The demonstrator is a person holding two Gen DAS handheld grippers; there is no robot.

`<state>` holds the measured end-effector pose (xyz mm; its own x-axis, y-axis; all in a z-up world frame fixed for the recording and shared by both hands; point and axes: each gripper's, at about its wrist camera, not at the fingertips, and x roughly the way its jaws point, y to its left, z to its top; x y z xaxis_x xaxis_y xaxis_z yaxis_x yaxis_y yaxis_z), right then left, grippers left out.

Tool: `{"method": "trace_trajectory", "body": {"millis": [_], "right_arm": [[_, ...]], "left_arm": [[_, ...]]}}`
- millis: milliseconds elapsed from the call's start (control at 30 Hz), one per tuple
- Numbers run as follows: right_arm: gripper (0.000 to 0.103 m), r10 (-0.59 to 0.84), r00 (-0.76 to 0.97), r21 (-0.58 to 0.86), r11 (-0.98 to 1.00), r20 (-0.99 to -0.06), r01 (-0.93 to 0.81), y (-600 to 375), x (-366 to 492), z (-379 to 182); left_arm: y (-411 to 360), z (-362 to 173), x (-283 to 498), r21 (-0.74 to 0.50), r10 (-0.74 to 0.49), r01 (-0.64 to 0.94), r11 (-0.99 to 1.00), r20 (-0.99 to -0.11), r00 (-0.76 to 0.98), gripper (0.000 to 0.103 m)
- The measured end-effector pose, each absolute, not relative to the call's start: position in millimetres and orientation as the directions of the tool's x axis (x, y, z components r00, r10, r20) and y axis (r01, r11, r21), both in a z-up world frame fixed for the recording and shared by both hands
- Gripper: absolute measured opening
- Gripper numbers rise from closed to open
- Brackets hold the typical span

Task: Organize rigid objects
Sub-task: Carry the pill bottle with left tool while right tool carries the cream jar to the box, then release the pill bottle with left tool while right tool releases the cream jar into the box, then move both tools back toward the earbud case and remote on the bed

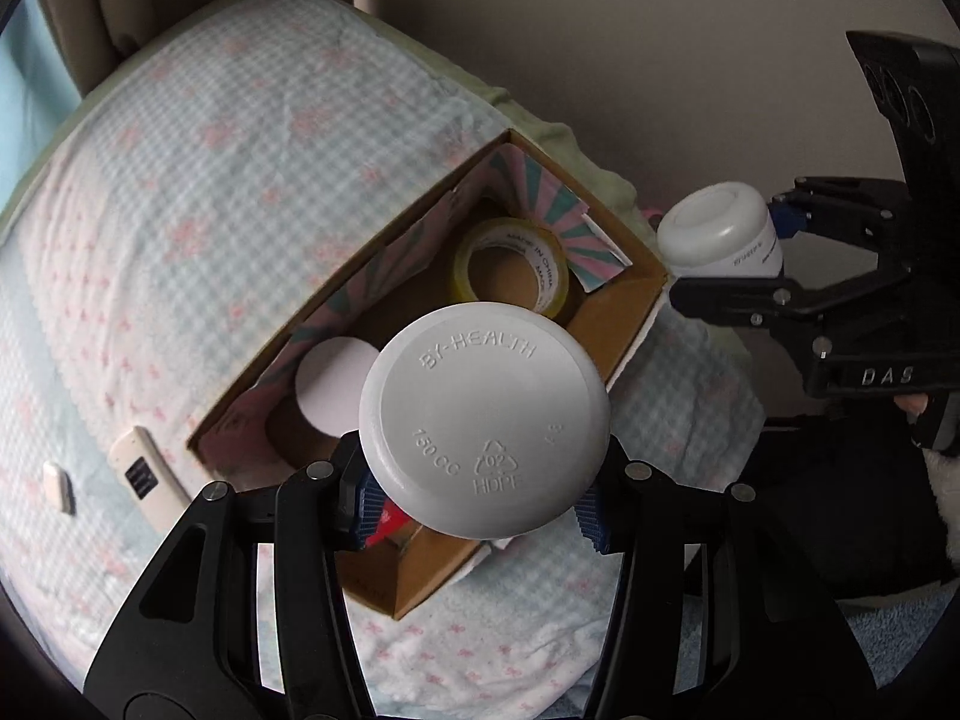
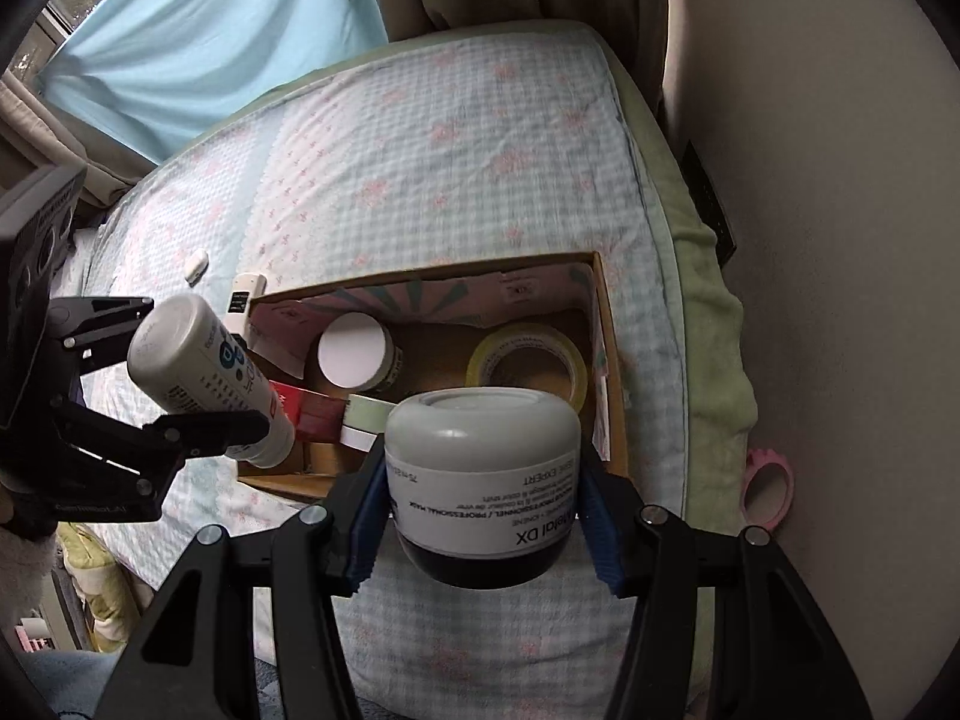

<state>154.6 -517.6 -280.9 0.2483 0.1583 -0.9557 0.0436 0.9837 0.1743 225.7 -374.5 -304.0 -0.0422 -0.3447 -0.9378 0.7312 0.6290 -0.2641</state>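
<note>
My left gripper point(image 1: 480, 504) is shut on a white BY-HEALTH bottle point(image 1: 483, 420), held base-forward above the cardboard box point(image 1: 642, 276); it also shows in the right wrist view point(image 2: 204, 372). My right gripper point(image 2: 483, 516) is shut on a white Metal DX jar point(image 2: 486, 468) with a dark lid, held over the box's near edge point(image 2: 612, 372); the jar also shows in the left wrist view point(image 1: 720, 228). Inside the box lie a yellow tape roll point(image 2: 528, 366), a white-lidded jar point(image 2: 354, 351), a red packet point(image 2: 306, 411) and a pale green lid point(image 2: 366, 411).
The box sits on a checked bedspread point(image 2: 420, 168). A white remote point(image 1: 150, 483) and a small white item point(image 1: 57, 483) lie on the bed beside the box. A pink tape roll point(image 2: 768, 489) lies off the bed by the wall. Curtains point(image 2: 198, 30) hang behind the bed.
</note>
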Motion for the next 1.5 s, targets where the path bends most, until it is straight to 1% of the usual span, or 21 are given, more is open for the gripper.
{"method": "trace_trajectory", "body": {"millis": [200,433,667,767,800,833,867,900,1033,1133,1300,1500], "right_arm": [[0.052,0.179,0.262,0.199,0.979,-0.948,0.049,-525.0,155.0,-326.9],[0.052,0.243,0.303,0.259,0.966,-0.922,0.014,-518.9,155.1,-349.6],[0.052,0.247,0.322,0.266,0.964,-0.914,0.017,-521.8,171.6,-359.5],[0.052,0.197,0.306,0.206,0.979,-0.931,-0.004,-517.7,180.6,-365.2],[0.058,0.173,0.304,0.179,0.984,-0.937,-0.011,-516.1,181.9,-366.3],[0.068,0.159,0.310,0.162,0.987,-0.937,-0.018,-515.5,181.6,-365.6],[0.091,0.148,0.320,0.149,0.989,-0.936,-0.021,-516.1,180.9,-364.5],[0.103,0.143,0.337,0.144,0.989,-0.931,-0.023,-516.5,178.9,-361.5],[0.103,0.116,0.385,0.121,0.993,-0.915,-0.010,-521.3,169.9,-352.8],[0.103,0.137,0.386,0.154,0.988,-0.912,0.013,-526.3,166.9,-352.7],[0.103,0.137,0.393,0.154,0.988,-0.909,0.013,-525.9,165.9,-347.2],[0.103,0.140,0.398,0.154,0.988,-0.907,0.003,-525.1,168.5,-327.3]], "left_arm": [[-408.1,-353.9,252.2,-0.287,-0.319,0.707,0.646,-0.943,-0.092,0.047],[-425.8,-388.9,265.2,-0.275,-0.266,0.711,0.647,-0.955,-0.128,0.047],[-431.6,-393.0,272.0,-0.264,-0.249,0.721,0.641,-0.960,-0.129,0.047],[-434.7,-391.9,274.7,-0.256,-0.246,0.723,0.641,-0.962,-0.122,0.047],[-435.5,-389.8,275.5,-0.247,-0.242,0.724,0.644,-0.964,-0.114,0.053],[-435.8,-387.4,276.9,-0.237,-0.234,0.723,0.649,-0.966,-0.106,0.065],[-435.2,-384.0,278.5,-0.227,-0.231,0.720,0.656,-0.968,-0.095,0.102],[-433.2,-379.2,279.2,-0.228,-0.243,0.717,0.658,-0.966,-0.084,0.103],[-420.3,-366.3,283.0,-0.254,-0.280,0.682,0.686,-0.957,-0.075,0.103],[-407.8,-357.8,282.1,-0.257,-0.291,0.662,0.704,-0.955,-0.060,0.103],[-396.0,-347.0,276.5,-0.236,-0.289,0.657,0.716,-0.957,-0.030,0.103],[-381.5,-320.3,260.5,-0.221,-0.297,0.657,0.721,-0.955,0.005,0.103]]}}
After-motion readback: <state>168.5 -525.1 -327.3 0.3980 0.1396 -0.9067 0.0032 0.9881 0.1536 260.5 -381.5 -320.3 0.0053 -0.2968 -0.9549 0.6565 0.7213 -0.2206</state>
